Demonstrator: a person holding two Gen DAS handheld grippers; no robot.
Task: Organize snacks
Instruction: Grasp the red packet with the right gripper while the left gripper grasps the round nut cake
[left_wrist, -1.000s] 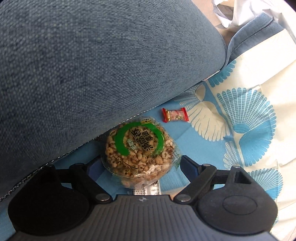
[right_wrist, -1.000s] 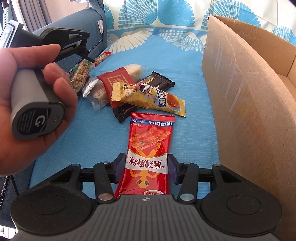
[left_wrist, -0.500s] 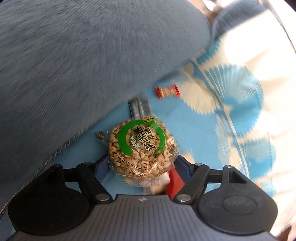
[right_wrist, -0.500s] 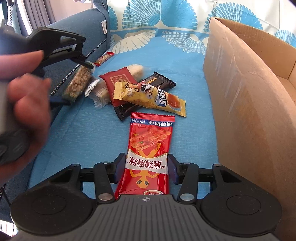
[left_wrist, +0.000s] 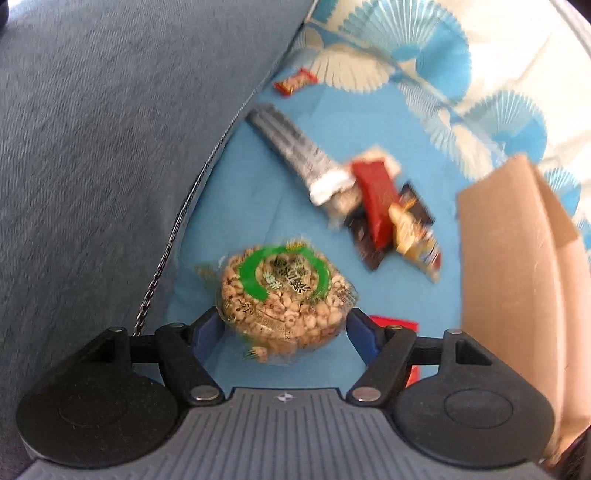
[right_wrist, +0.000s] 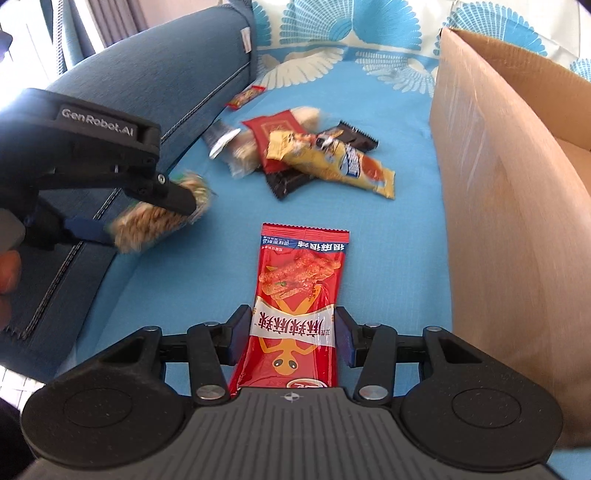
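A round puffed-grain cake (left_wrist: 284, 291) in clear wrap with a green ring hangs above the blue cloth, and my left gripper (left_wrist: 282, 325) is shut on its sides. The right wrist view shows the same cake (right_wrist: 140, 229), blurred, beside the sofa arm. My right gripper (right_wrist: 293, 332) is shut on the near end of a long red snack packet (right_wrist: 299, 280), whose far end points at the snack pile. The open cardboard box (right_wrist: 498, 184) stands to the right of both grippers.
A pile of snacks lies ahead: a yellow packet (right_wrist: 332, 162), a small red packet (right_wrist: 275, 127), a dark wrapper (right_wrist: 354, 136) and a clear-wrapped bar (right_wrist: 240, 155). One small candy (right_wrist: 245, 96) lies by the blue sofa arm (right_wrist: 147, 85) on the left.
My left gripper has closed on the grain cake, lifted it away from the sofa arm and rolled toward the box. The right gripper has shifted slightly, still holding the red packet.
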